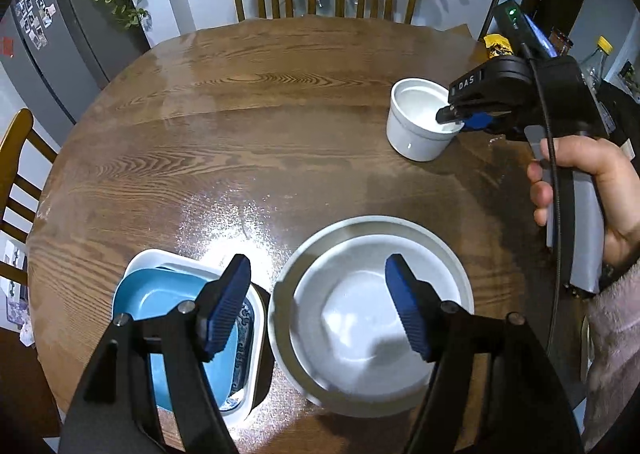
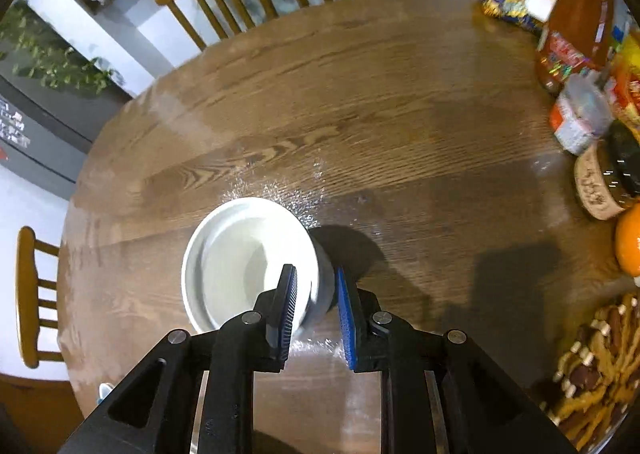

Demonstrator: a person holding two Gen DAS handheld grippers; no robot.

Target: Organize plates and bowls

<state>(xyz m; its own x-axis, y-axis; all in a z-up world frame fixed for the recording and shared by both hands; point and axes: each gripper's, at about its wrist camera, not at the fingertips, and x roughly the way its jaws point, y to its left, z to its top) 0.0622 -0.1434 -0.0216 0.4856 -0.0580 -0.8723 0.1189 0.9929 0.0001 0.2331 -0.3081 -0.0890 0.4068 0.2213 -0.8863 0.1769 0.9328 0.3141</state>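
**Right gripper on white bowl rim, left gripper waiting over the stacks**

Left to right in the left wrist view: a blue square ceramic dish (image 1: pixel 160 306) sits nested in a white square ceramic dish (image 1: pixel 256 318) at the near-left edge of the round brown wooden table (image 1: pixel 260 126). Just beside it on the right, a white round shallow plate (image 1: pixel 360 314) lies inside a larger grey-rimmed round plate (image 1: pixel 288 274). The left gripper (image 1: pixel 320 306) hovers above these stacks, jaws spread wide, holding nothing; one pad over the square dishes, the other over the round plates.

Further right and farther back, well apart from the stacks, stands the small white round ceramic bowl (image 1: pixel 416 122), upright. The right gripper (image 1: pixel 454 119), held in the person's right hand (image 1: pixel 592 194), straddles the bowl's near wall: one pad inside, one outside. In the right wrist view the right gripper (image 2: pixel 316 318) has narrowed jaws around that wall; cannot tell if the pads are pressing yet.

Step in hand, likely: grasp the bowl to bring it to the stacks. To do well: seat pads deep on the wall, close firmly, lift straight up and keep it level. The glazed rim probably slips easily. The jars and packets (image 2: pixel 588 110) at the far right edge should be avoided.
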